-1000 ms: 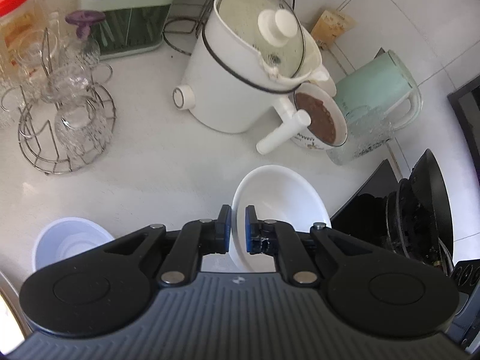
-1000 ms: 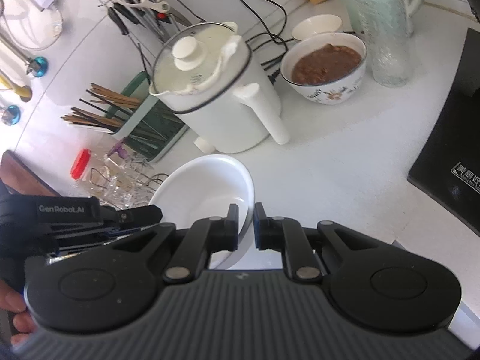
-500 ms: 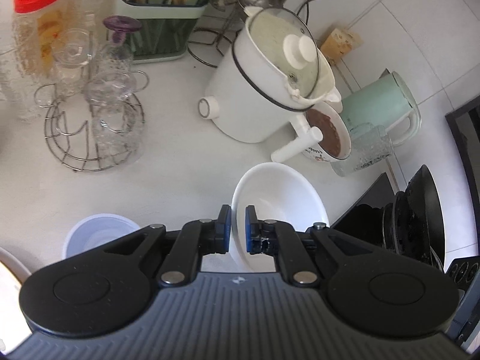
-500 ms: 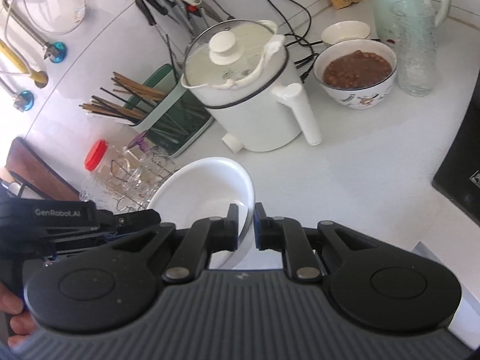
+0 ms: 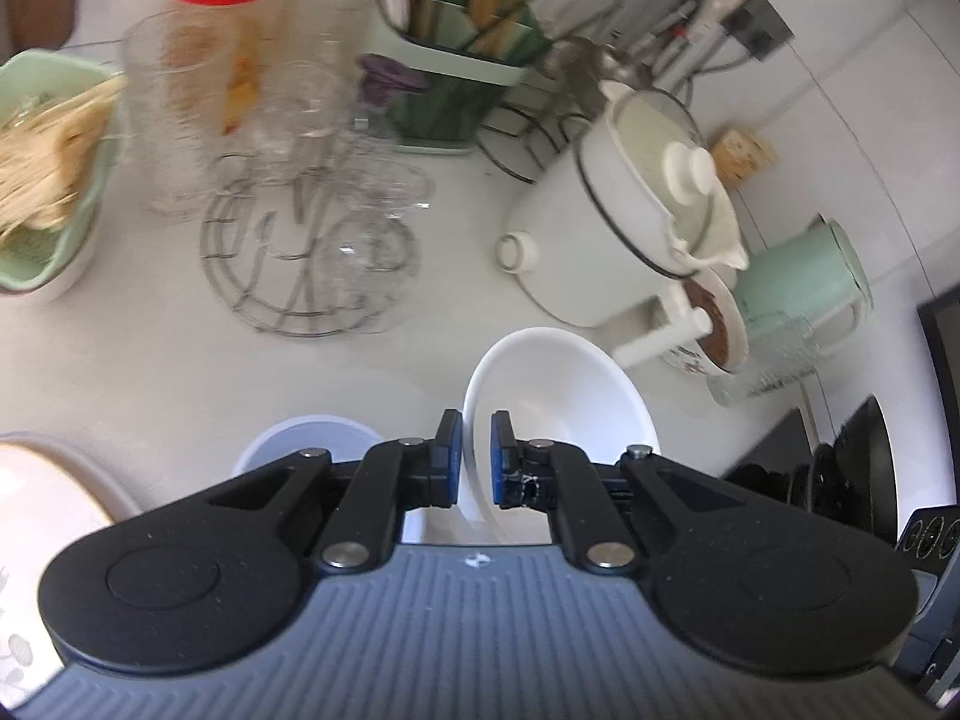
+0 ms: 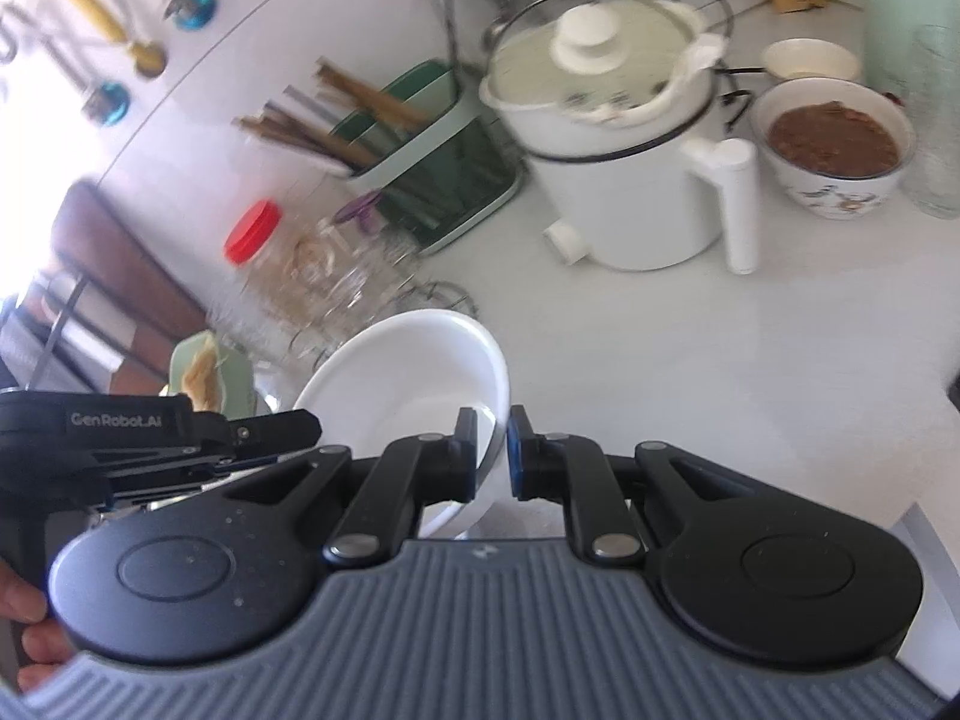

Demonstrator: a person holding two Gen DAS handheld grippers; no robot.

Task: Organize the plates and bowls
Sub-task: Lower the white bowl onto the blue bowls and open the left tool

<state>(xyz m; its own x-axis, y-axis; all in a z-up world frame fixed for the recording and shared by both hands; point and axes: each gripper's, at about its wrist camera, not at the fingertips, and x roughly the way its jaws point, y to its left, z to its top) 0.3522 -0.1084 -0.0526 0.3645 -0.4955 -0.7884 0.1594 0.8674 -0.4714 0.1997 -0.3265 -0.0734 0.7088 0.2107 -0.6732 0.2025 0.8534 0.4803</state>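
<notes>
A plain white bowl (image 5: 558,396) hangs above the counter, held by both grippers at once. My left gripper (image 5: 477,459) is shut on its left rim, and the rim runs between the blue pads. In the right wrist view the same white bowl (image 6: 408,378) has its right rim pinched by my right gripper (image 6: 493,456), also shut. The left gripper's black body (image 6: 150,444) shows at that view's left edge. Below the held bowl a pale blue bowl (image 5: 303,444) sits on the counter, with a patterned white plate (image 5: 42,510) at the left edge.
A white electric pot (image 5: 624,222) with a glass lid, a bowl of brown food (image 6: 834,150), a mint kettle (image 5: 810,276), a wire rack of glasses (image 5: 312,252), a red-lidded jar (image 5: 225,30) and a green chopstick holder (image 5: 462,78) crowd the white counter. A black wok (image 5: 852,468) stands right.
Both grippers have carried the white bowl leftwards across the counter; the pot and kettle slid right in view, and the green basket and patterned plate came into sight at the left.
</notes>
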